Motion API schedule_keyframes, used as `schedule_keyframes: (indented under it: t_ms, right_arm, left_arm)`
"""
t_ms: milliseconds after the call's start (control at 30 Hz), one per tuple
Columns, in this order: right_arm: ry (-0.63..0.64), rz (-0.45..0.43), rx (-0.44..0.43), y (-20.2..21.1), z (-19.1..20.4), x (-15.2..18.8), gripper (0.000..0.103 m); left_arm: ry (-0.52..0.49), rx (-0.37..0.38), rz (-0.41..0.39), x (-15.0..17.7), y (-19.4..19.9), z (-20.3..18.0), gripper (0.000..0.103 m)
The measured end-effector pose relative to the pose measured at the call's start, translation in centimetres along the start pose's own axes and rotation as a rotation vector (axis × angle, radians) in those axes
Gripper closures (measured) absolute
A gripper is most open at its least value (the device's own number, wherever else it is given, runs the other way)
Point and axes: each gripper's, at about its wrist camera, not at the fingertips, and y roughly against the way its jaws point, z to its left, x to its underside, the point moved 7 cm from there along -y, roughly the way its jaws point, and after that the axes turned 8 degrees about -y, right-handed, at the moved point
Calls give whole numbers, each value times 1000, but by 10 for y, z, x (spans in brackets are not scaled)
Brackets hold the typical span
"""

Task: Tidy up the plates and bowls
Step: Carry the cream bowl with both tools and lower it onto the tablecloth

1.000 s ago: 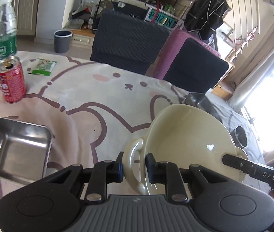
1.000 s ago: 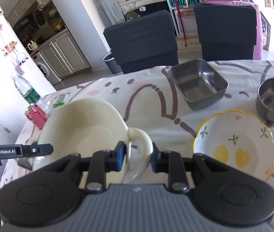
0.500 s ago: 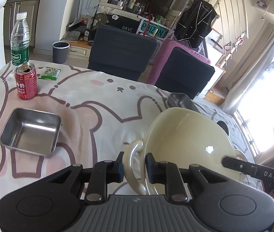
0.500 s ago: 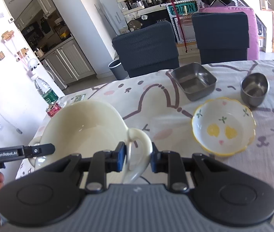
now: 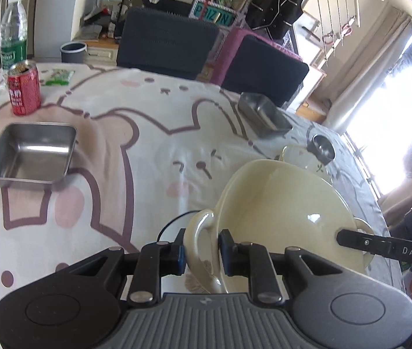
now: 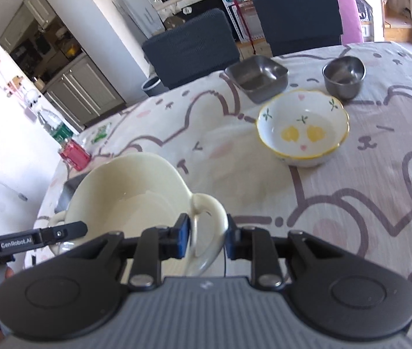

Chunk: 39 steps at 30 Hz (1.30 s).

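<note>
Cream two-handled bowl (image 5: 281,212) hangs above the bear-print tablecloth (image 5: 136,151), left gripper (image 5: 201,256) and right gripper (image 6: 207,237) each clamped on a handle. Beyond the bowl sit a lemon-painted bowl (image 6: 303,129), steel cup (image 6: 344,77) and square steel dish (image 6: 256,77).

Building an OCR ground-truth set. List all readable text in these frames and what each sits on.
"DAS": on the right gripper arm, seen from the left wrist view.
"GenRobot.AI": on the left gripper arm, seen from the right wrist view.
Teal sign behind the chairs: only partly legible, roughly "P..IZON".
Red can: white print, too blurred to read.
Water bottle green label: too small to read.
</note>
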Motion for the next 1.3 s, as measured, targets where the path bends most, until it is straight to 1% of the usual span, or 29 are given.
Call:
schedule_keyframes:
  t_ms: [233, 433, 500, 600, 800, 900, 1000, 1300]
  right_arm:
    - [38, 31, 9, -8, 7, 14, 76]
    - [44, 56, 22, -15, 8, 16, 76]
    - [46, 64, 23, -18, 9, 17, 77]
    - [51, 78, 30, -21, 10, 19, 77]
    - [57, 98, 45, -27, 13, 23, 77]
    - [60, 107, 42, -29, 15, 23, 78]
    - [69, 119, 53, -33, 17, 25, 78]
    - [65, 137, 70, -39, 17, 26, 78]
  left_arm:
    - [39, 20, 43, 11, -11, 18, 77]
    - [55, 40, 80, 17, -24, 28, 76]
    - [47, 33, 100, 20, -30, 30, 74]
    - [58, 41, 126, 24, -36, 35, 74]
    - [66, 36, 141, 26, -42, 41, 73]
    - [58, 19, 163, 29, -46, 43, 71]
    - [65, 19, 182, 32, -50, 46, 71]
    - [58, 14, 201, 33, -56, 47, 70]
